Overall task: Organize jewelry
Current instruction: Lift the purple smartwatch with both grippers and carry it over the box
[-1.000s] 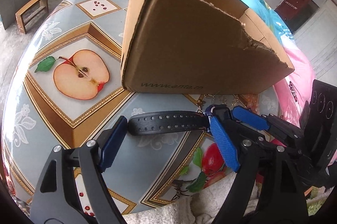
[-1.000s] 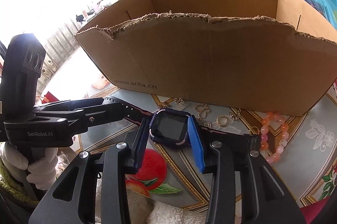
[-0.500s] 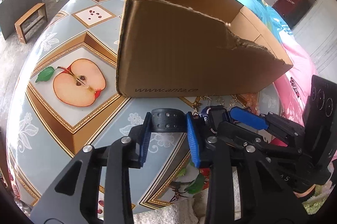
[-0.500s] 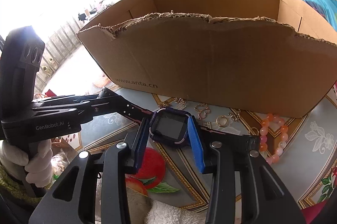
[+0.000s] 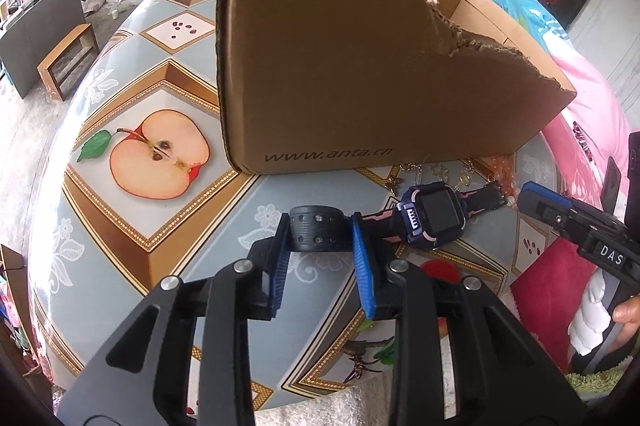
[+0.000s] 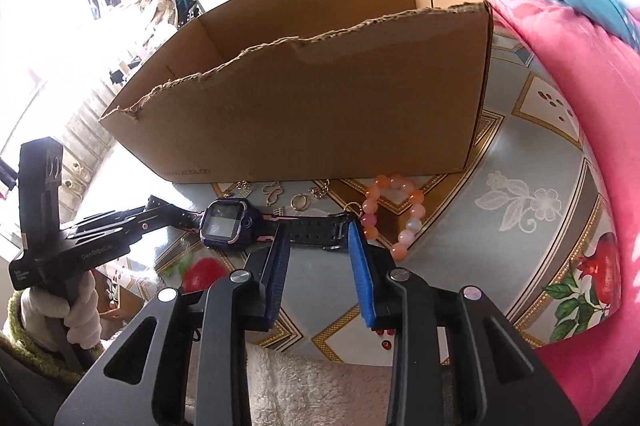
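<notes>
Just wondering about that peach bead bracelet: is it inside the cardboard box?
No, the bracelet lies on the table just in front of the box.

Both wrist views look low and close across the table [image 5: 132,226], sharing the watch [image 5: 434,214] and cardboard box [image 6: 320,97].

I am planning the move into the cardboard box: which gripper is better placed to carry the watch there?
Left. The left gripper is shut on the black strap of the watch. The right gripper stands open at the other strap end and probably grips nothing.
</notes>
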The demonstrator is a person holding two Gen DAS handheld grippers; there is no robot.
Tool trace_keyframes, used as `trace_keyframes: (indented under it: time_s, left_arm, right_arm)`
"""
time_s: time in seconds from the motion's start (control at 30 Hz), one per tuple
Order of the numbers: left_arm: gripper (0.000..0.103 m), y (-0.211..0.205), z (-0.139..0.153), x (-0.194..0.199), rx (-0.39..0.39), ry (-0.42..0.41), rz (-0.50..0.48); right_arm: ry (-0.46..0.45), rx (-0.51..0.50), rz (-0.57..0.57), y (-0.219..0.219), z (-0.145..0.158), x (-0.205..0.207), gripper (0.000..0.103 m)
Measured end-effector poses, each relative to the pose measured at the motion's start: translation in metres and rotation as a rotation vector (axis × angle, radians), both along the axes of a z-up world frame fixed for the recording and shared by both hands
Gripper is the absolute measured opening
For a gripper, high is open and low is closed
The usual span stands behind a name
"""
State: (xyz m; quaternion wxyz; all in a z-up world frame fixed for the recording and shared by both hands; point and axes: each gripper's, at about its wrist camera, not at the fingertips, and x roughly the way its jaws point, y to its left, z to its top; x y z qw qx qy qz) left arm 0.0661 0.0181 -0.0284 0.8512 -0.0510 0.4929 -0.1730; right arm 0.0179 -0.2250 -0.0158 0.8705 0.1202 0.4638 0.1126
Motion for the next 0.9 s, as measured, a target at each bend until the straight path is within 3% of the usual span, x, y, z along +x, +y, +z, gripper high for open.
trace_keyframes:
  time_s: [0.17,0.6,0.9]
  left_arm:
    - [0.028,-0.001,-0.001,0.0,0.005,-0.007,-0.003]
    - [0.028,-0.004,-0.001,-0.004,0.012,-0.023,-0.008]
    - [0.029,-0.003,-0.002,-0.005,0.004,-0.025,-0.007]
  right_arm:
    - [0.034,0.054,-0.01,-0.005,-0.008,0.013,0.025]
    - [0.092,0.048,-0.055,-0.009,-0.028,0.033,0.024]
    - [0.119,0.173,-0.101,-0.029,-0.038,0.033,0.024]
